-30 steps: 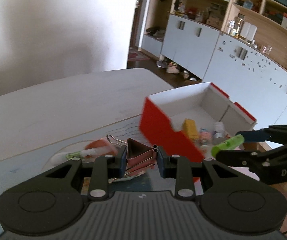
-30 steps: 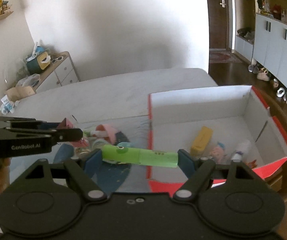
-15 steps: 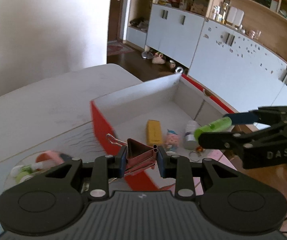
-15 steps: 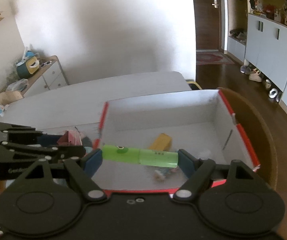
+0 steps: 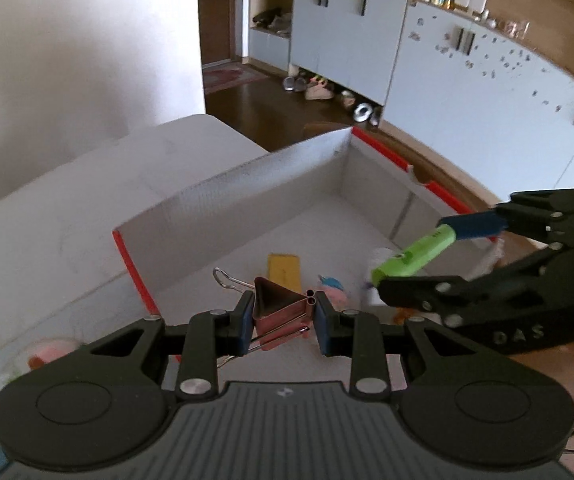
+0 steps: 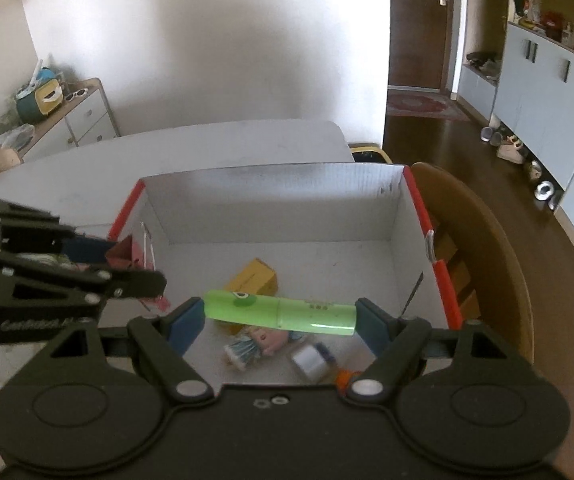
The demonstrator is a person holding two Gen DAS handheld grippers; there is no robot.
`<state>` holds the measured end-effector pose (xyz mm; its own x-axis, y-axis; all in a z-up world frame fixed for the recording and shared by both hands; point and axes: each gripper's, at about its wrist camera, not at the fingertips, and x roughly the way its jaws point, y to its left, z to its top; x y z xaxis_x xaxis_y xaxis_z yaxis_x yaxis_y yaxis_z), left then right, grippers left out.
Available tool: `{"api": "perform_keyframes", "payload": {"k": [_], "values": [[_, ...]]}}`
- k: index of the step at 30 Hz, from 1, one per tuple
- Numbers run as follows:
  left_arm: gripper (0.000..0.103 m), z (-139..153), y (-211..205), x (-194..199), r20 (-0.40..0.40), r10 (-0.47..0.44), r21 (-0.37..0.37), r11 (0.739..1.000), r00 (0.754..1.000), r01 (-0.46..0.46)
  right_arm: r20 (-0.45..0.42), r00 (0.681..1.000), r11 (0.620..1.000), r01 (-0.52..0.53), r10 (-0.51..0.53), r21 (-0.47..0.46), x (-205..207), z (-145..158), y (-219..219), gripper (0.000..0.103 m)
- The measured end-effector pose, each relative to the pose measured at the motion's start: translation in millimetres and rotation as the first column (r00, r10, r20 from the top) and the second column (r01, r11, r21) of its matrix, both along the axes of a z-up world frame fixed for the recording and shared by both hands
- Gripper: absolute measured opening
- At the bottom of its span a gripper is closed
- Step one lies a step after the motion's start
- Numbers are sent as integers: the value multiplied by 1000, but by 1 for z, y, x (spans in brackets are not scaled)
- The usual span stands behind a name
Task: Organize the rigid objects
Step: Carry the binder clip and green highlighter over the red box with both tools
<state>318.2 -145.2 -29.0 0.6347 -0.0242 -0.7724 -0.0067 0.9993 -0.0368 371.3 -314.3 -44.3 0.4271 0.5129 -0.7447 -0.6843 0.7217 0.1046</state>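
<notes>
My left gripper (image 5: 283, 322) is shut on a pink binder clip (image 5: 279, 310), held over the near left part of the red-and-white box (image 5: 247, 184). My right gripper (image 6: 279, 316) is shut on a green tube (image 6: 279, 313) lying crosswise between its pads, above the box (image 6: 271, 188). In the left wrist view the right gripper (image 5: 419, 264) carries the green tube (image 5: 413, 258) over the box's right side. In the right wrist view the left gripper (image 6: 127, 268) holds the clip (image 6: 125, 250) at the box's left wall.
Inside the box lie a yellow block (image 6: 253, 278), a small doll figure (image 6: 255, 342) and a small white bottle (image 6: 311, 362). A wooden chair (image 6: 483, 264) stands right of the box. Blurred small items (image 5: 47, 354) stay on the table at left.
Both grippers have moved right, from over the table's item pile to over the box, each keeping its object. The box now fills the middle of both views.
</notes>
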Motion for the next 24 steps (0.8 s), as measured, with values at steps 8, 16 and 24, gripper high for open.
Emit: {"api": "perform_keyframes", "payload": {"k": [8, 16, 24], "values": [[30, -19, 1, 48, -75, 22, 43, 999, 997, -19, 18, 989, 985, -144, 146, -98, 7, -17, 20, 81], [30, -41, 1, 83, -157, 79, 89, 994, 984, -66, -17, 981, 966, -191, 191, -175, 19, -37, 33, 81], [30, -62, 3, 104, -271, 129, 100, 989, 954, -105, -47, 976, 953, -219, 214, -208, 21, -46, 34, 81]]}}
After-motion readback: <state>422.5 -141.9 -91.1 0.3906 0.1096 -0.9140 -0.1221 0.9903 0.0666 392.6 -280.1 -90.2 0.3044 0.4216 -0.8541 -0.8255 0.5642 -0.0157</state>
